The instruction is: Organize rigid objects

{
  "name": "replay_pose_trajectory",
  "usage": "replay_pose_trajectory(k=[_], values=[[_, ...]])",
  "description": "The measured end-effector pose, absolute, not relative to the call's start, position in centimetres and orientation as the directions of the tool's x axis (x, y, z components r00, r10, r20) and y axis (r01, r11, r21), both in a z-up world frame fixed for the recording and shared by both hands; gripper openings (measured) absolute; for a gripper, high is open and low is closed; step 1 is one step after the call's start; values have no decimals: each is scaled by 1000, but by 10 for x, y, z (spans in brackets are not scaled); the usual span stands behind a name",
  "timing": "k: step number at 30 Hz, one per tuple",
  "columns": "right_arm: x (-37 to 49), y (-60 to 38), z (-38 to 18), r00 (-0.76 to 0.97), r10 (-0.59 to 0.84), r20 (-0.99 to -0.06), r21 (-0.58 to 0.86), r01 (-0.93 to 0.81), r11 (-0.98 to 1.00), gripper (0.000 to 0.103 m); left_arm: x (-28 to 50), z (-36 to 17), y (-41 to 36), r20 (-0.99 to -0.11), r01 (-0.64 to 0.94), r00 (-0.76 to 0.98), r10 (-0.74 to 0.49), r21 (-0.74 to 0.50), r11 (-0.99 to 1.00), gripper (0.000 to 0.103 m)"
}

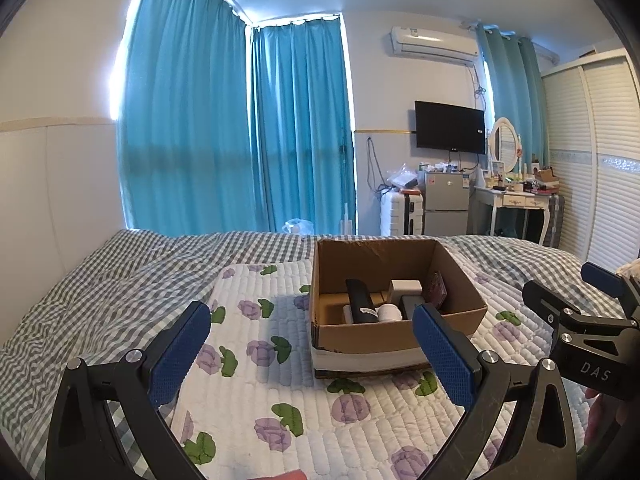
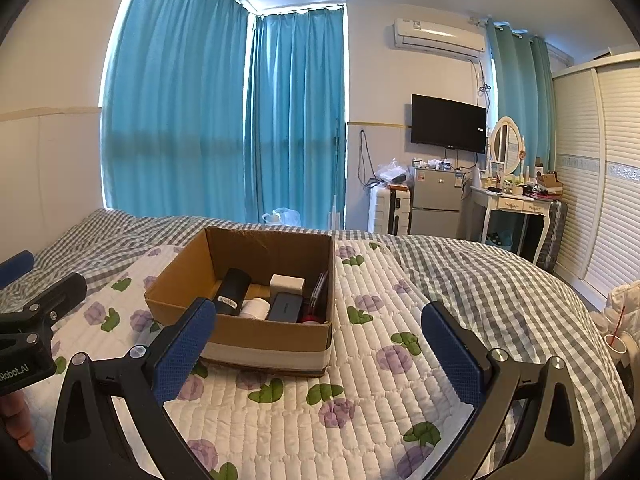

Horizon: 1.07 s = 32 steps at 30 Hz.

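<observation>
An open cardboard box (image 1: 396, 336) (image 2: 256, 336) sits on a white quilted mat with purple flowers (image 1: 280, 380) (image 2: 360, 380) on the bed. Inside lie a black cylinder (image 1: 360, 300) (image 2: 233, 290), a white roll (image 1: 390, 313) (image 2: 255, 308), a white box (image 1: 406, 289) (image 2: 287, 282), a dark grey case (image 1: 410, 305) (image 2: 285, 307) and a dark red flat item (image 1: 436, 289) (image 2: 318, 292). My left gripper (image 1: 312, 356) is open and empty, held in front of the box. My right gripper (image 2: 320, 360) is open and empty, just right of the box. Each gripper shows in the other's view (image 1: 576, 312) (image 2: 36, 320).
A grey checked bedspread (image 1: 100, 300) (image 2: 500, 280) covers the bed around the mat. Beyond the bed stand blue curtains (image 1: 240, 128), a white suitcase (image 1: 401, 214), a small fridge (image 1: 446, 202), a dressing table (image 2: 516, 204) and a wardrobe (image 2: 600, 168). A padded headboard (image 1: 48, 200) is at left.
</observation>
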State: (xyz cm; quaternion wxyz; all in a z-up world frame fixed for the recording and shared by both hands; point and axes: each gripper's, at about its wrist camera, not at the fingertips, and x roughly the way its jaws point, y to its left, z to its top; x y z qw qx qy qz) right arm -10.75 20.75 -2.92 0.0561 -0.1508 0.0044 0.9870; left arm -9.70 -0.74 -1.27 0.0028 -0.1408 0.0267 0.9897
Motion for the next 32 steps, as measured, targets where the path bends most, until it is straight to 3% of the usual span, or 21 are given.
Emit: replay_pose_trajectory(k=[32], values=[[-108, 208, -34, -941, 113, -318, -13, -114, -993, 103, -100, -17, -9, -291, -10, -957, -5, 48, -999, 103]])
